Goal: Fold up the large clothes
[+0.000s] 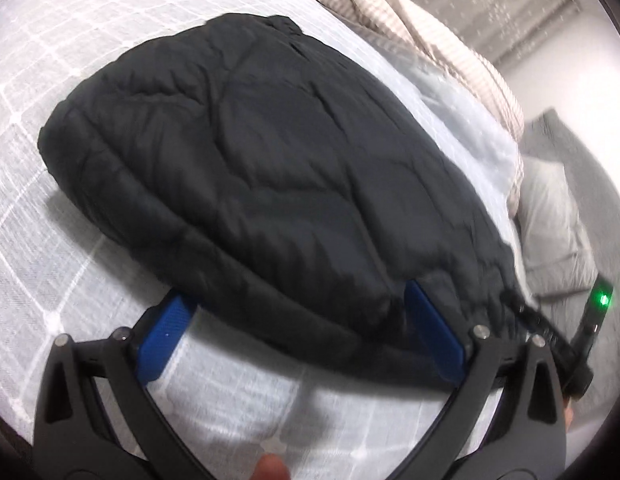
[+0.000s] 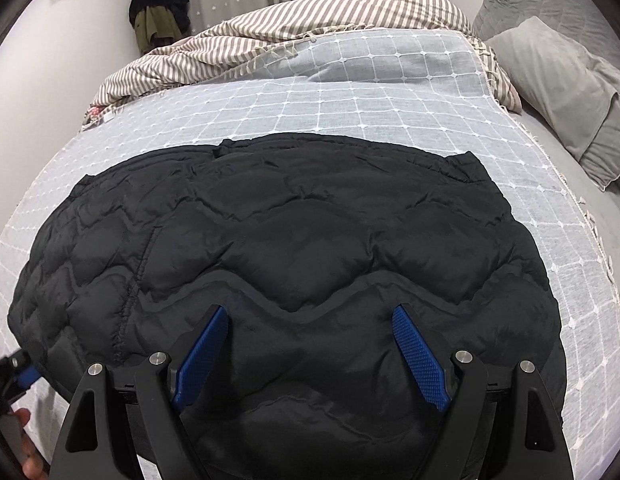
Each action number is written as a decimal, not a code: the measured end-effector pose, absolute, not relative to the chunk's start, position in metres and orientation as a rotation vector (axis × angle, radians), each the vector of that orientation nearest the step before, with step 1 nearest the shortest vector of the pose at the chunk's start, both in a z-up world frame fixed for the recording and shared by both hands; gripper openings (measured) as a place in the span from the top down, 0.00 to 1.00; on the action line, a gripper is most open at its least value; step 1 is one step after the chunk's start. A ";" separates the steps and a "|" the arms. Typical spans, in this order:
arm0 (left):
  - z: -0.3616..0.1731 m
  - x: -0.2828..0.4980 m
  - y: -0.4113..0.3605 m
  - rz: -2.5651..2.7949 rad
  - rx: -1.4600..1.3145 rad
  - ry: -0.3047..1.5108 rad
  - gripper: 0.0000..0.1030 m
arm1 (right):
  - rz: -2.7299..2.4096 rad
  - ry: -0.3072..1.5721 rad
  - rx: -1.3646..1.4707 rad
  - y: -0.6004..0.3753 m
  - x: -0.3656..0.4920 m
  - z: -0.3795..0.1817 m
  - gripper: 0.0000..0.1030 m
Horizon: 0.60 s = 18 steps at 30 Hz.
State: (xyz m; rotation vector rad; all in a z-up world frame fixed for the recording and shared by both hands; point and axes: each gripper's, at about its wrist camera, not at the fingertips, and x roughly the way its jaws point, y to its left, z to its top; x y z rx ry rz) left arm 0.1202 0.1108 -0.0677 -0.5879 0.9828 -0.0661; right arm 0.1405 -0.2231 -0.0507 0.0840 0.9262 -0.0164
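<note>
A black quilted puffer jacket lies folded flat on the grey checked bedspread; it also shows in the left wrist view. My left gripper is open, its blue pads either side of the jacket's near edge, low over the bedspread. My right gripper is open and hovers just over the jacket's near part, holding nothing. The left gripper shows at the right wrist view's lower left edge.
A striped brown-and-white blanket is bunched at the far side of the bed. Grey pillows lie at the right. Dark clothes hang on the wall by the curtain. The right gripper body with a green light shows at right.
</note>
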 end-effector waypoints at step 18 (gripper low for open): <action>-0.094 0.149 0.150 0.000 -0.891 0.816 0.45 | -0.011 0.863 0.064 -0.215 0.145 -0.054 0.17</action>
